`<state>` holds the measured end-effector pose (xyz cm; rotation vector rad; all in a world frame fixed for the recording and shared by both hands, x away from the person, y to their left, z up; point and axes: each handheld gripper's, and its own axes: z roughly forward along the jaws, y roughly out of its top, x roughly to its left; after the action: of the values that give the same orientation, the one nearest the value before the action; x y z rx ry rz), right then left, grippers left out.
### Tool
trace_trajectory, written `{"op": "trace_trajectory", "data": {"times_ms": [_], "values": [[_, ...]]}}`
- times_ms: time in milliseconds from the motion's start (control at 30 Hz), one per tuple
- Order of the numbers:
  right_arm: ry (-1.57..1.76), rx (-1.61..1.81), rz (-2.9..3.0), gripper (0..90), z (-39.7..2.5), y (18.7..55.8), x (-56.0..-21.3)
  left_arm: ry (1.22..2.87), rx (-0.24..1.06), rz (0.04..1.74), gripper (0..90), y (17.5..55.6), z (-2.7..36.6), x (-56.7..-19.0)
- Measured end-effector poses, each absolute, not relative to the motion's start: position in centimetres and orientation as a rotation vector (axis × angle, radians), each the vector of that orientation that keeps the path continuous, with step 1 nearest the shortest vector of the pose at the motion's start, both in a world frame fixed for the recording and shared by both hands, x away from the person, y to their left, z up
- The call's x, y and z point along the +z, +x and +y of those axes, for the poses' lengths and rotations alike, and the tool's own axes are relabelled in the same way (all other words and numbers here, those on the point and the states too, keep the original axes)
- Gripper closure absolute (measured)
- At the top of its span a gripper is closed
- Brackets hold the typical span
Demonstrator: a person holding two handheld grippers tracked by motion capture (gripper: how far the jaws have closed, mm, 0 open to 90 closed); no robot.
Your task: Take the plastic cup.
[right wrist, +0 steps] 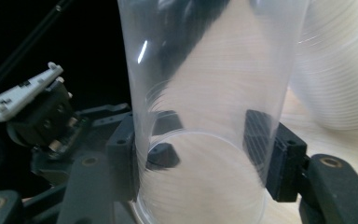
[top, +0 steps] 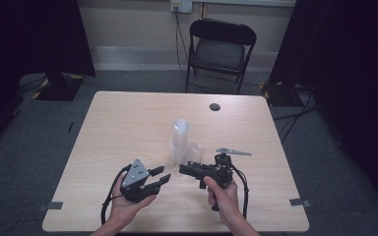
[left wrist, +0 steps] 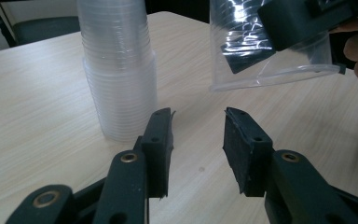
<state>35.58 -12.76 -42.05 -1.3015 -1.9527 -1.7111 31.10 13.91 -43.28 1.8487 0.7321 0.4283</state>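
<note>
- While a single clear plastic cup (right wrist: 205, 107) is clamped between the jaws of the right gripper (top: 191, 169), it's seen just right of centre in the lower half of the high view, tipped over toward the left gripper.
- In the right gripper view the cup is pinched on both sides by the black pads (right wrist: 258, 135), so those fingers are closed around its wall, rim end nearest the camera.
- The left gripper (top: 160, 177) is held lower left of centre in the high view, its jaws spread moderately with nothing gripped between them; the bare table (left wrist: 28, 107) can be seen through the gap in the left gripper view.
- A tall stack of clear plastic cups (left wrist: 119, 70) is stood upright on the table, upper left in the left gripper view, just beside the held cup, which is kept in the upper right of that frame.
- A black folding chair (top: 220, 49) is parked beyond the table, top centre of the high view.
</note>
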Motion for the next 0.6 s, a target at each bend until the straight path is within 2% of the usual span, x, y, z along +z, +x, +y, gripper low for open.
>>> {"op": "trace_trajectory", "data": {"times_ms": [167, 400, 600], "values": [[-1.270, -1.650, -1.932, 41.2, -12.2, 35.5, -42.0, 1.857, 0.463, 0.686, 67.2, 30.7, 13.3, -43.3], [-1.266, -1.589, -1.872, 41.8, -11.5, 35.5, -42.4, 1.856, 0.510, 0.659, 68.0, 30.3, 12.7, -43.2], [-1.252, -1.561, -1.845, 42.2, -10.8, 35.2, -42.4, 1.861, 0.600, 0.626, 68.8, 29.7, 12.0, -43.5]]}}
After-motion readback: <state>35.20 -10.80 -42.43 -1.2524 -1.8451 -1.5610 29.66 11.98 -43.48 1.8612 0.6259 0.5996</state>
